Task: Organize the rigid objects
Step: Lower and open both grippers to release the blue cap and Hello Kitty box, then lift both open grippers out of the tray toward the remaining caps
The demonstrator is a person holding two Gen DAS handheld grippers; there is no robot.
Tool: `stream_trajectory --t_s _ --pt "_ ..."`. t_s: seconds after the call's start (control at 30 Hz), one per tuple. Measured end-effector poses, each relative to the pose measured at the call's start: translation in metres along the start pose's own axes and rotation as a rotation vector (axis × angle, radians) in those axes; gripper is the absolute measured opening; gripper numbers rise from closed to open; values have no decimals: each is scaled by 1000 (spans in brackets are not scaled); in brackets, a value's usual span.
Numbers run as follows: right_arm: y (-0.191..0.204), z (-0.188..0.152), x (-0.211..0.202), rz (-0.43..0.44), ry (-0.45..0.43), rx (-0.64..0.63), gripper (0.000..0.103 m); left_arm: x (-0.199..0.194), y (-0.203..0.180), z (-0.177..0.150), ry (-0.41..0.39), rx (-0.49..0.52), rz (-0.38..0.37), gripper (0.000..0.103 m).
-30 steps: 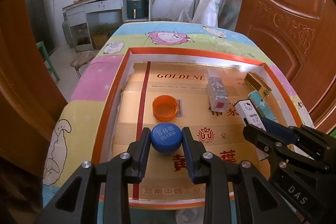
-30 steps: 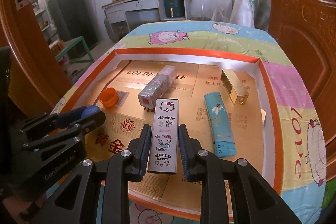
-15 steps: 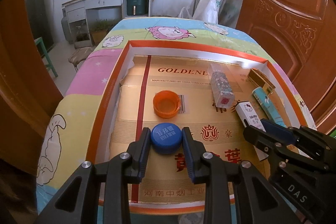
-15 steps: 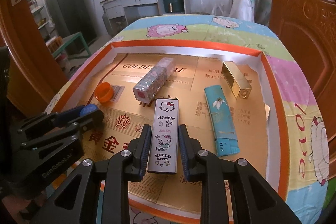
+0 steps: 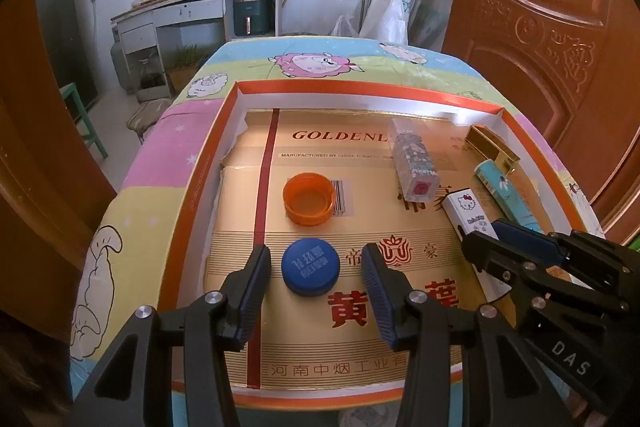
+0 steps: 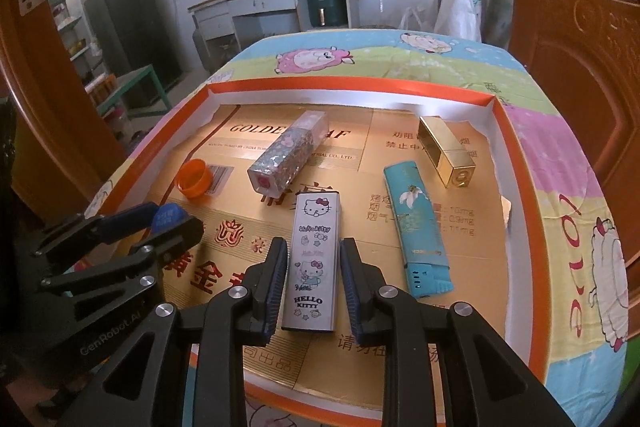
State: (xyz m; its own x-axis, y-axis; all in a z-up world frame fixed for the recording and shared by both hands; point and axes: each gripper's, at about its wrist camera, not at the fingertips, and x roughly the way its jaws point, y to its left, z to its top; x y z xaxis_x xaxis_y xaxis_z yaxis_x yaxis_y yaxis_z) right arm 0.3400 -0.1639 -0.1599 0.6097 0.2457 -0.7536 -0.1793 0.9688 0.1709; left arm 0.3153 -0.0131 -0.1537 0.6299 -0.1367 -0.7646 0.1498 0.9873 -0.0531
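A blue bottle cap (image 5: 310,272) lies on the cardboard floor of the orange-rimmed tray (image 5: 208,163). My left gripper (image 5: 316,277) is open, its fingers apart on either side of the cap. An orange cap (image 5: 309,199) lies open side up just beyond it. My right gripper (image 6: 314,277) is open around the near end of a white Hello Kitty case (image 6: 314,259), with small gaps on both sides. The case also shows in the left wrist view (image 5: 466,213).
A glittery case (image 6: 289,151), a teal lighter (image 6: 416,227) and a gold box (image 6: 446,151) lie in the tray's far and right part. The tray sits on a table with a cartoon cloth (image 6: 400,59). A wooden door (image 5: 540,27) stands at the right.
Both grippers have opened: the left let go of the blue cap, the right loosened from the Hello Kitty case. Both objects now rest on the tray floor.
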Motion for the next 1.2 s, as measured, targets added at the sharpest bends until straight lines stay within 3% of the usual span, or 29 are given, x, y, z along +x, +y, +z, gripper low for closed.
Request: stream_trajectory --t_s 0.13,0.3,1.2 --pt "-1 -1 -3 10 -6 9 30 -1 0 0 -3 -1 1 47" --pt "-4 -1 -13 14 -31 24 40 -7 -2 1 -20 11 10 47" --pt "6 -36 -74 1 -52 29 40 -72 -10 -16 -102 40 50 47"
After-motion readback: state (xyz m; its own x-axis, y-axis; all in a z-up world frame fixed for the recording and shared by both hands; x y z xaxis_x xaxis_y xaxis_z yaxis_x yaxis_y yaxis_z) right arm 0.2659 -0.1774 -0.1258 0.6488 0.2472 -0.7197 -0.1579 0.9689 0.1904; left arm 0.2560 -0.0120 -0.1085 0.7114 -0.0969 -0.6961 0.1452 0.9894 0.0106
